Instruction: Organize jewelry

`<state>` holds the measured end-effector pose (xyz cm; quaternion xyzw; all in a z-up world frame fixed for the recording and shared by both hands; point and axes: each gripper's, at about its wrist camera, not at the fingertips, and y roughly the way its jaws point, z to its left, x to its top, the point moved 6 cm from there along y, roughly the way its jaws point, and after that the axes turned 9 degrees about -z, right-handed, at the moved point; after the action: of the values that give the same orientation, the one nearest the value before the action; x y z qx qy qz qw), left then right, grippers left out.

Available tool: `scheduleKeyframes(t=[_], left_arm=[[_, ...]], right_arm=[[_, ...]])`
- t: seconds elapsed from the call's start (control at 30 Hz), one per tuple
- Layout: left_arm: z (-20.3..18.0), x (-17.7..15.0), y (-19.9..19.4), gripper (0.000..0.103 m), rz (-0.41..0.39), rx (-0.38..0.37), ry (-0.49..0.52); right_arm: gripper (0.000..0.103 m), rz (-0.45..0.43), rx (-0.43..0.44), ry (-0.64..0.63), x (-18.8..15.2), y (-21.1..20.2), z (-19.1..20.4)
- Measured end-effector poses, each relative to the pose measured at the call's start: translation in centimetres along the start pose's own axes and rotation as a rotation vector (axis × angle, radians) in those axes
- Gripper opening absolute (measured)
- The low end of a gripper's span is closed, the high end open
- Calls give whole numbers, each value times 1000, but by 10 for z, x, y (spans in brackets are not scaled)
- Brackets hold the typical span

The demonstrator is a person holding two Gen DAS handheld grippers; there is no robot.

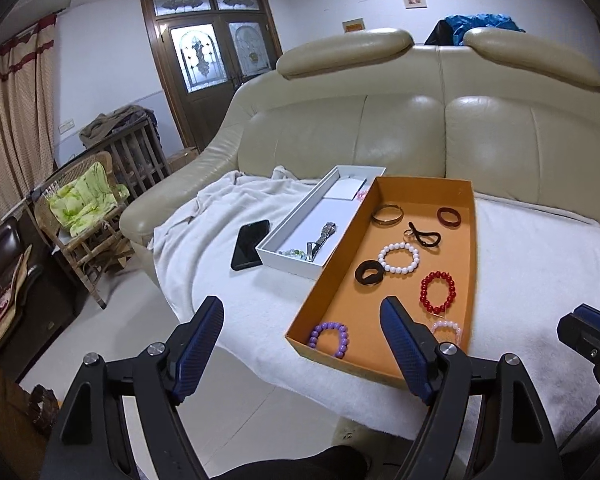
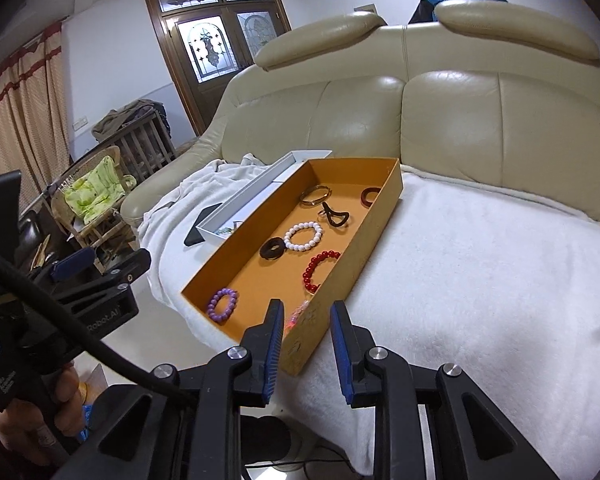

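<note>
Left wrist view shows the left gripper [image 1: 302,334] with its fingers spread wide and holding nothing, above the near end of an orange box [image 1: 468,216] that sits on a white blanket [image 1: 540,264] over a beige sofa [image 1: 400,128]; inside lie a purple bead bracelet [image 1: 329,338], red bead bracelet [image 1: 438,293], white bead bracelet [image 1: 398,257], black hair tie [image 1: 369,272] and gold bangle [image 1: 387,213]. Just beside it on the left, a white box [image 1: 288,258] holds a watch [image 1: 322,238], with a black phone [image 1: 250,244] alongside. Right wrist view shows the right gripper [image 2: 306,326] parted and empty, straddling the orange box's near corner by a pink bead bracelet [image 2: 300,312].
</note>
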<state>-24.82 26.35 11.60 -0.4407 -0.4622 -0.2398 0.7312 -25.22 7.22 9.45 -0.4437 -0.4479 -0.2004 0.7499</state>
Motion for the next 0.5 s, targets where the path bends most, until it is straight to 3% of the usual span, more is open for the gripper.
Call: scheduleKeyframes(t=[0.1,0.17,0.23,0.5], left_arm=[[6,7,-19,81,-33,-3,2],[9,11,-30,81,-58,-12,-3],[14,14,-41,82,-71,-12,-11],[30,23,-70,84,-107,-17,-42]], right_arm=[[28,-11,0,-19,5,-17,12],[39,-22,-6,-29,8,-28,19],[57,-51,-14,-35,14,-43,26],[61,-103,-46,-88,27,-77,51]])
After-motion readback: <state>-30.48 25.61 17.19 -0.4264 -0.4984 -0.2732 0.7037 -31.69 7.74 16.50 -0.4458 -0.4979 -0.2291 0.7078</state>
